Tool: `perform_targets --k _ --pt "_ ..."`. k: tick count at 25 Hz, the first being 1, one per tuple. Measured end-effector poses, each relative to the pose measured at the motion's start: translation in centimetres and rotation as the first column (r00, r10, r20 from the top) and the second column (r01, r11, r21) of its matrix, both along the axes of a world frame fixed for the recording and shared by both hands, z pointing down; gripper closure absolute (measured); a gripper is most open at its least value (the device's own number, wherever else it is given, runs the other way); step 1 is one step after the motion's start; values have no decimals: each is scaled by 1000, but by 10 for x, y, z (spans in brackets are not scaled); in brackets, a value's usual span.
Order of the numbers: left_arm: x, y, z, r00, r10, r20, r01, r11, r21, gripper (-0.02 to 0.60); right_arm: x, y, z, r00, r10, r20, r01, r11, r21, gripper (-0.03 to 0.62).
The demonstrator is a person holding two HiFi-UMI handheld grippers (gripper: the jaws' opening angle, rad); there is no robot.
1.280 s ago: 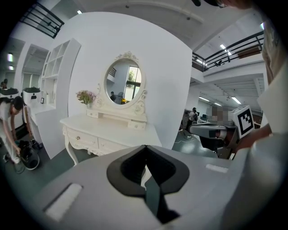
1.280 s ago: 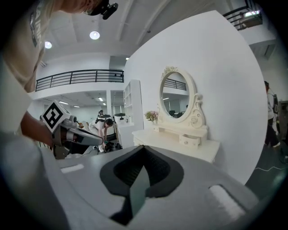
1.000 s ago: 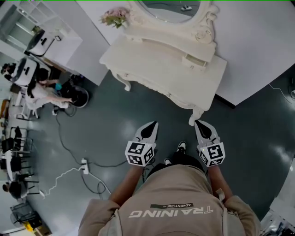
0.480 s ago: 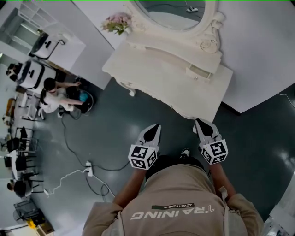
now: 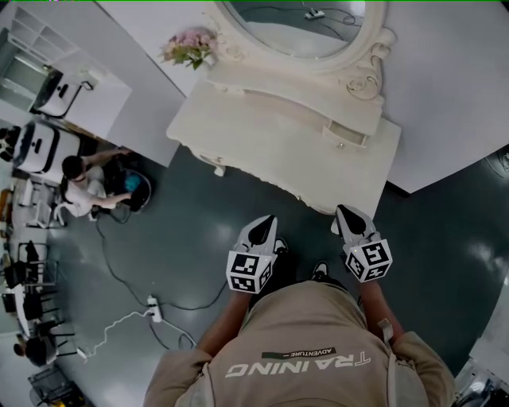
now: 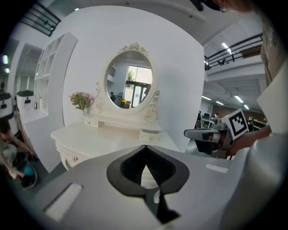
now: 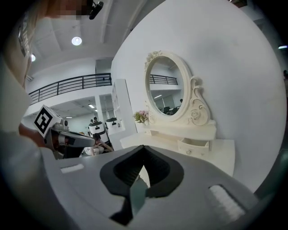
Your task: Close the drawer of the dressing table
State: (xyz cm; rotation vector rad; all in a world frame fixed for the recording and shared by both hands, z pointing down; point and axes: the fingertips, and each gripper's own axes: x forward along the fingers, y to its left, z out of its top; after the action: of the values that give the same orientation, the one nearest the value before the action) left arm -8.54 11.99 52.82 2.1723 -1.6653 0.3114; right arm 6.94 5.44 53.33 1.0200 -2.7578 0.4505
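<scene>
Both claws were pinched to a tip and empty, the left claw and right claw near the surface but apart from it. The drawer stood pulled out at the right end of the shelf; a narrow tip pushing off-centre could skew and jam it, or skid off its front.

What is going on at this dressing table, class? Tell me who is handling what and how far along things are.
A person stands facing the white dressing table with a gripper in each hand. The left gripper and the right gripper are both shut with nothing between their jaws. Both are held short of the table and touch nothing. The small drawer, at the right of the raised shelf below the mirror, is pulled out, so the closing has not yet begun.
</scene>
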Motion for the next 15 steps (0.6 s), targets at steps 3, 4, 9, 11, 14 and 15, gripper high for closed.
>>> perform_targets --k 3,4,9,11,14,15 --pt "-15 -26 -10 995 81 50 -83 996 32 563 -18 -12 -15 999 32 -39 -30 998 56 592" --pt "-19 -36 -15 993 103 53 -105 993 49 563 -24 -18 -22 998 41 -50 -36 996 84 592" --pt "-41 -76 -31 985 169 28 -171 980 99 563 -48 -45 -50 993 115 -38 -108 982 156 592" --pt "-48 -85 -37 982 188 9 -188 976 111 563 -53 -51 -56 989 146 -30 -139 977 164 592" --pt "-60 -94 -40 976 219 17 -219 967 128 563 -60 -56 -62 982 187 -31 -179 968 174 592" --pt "-63 -97 -39 973 227 39 -230 964 134 563 -62 -56 -63 979 200 -35 -191 966 175 592"
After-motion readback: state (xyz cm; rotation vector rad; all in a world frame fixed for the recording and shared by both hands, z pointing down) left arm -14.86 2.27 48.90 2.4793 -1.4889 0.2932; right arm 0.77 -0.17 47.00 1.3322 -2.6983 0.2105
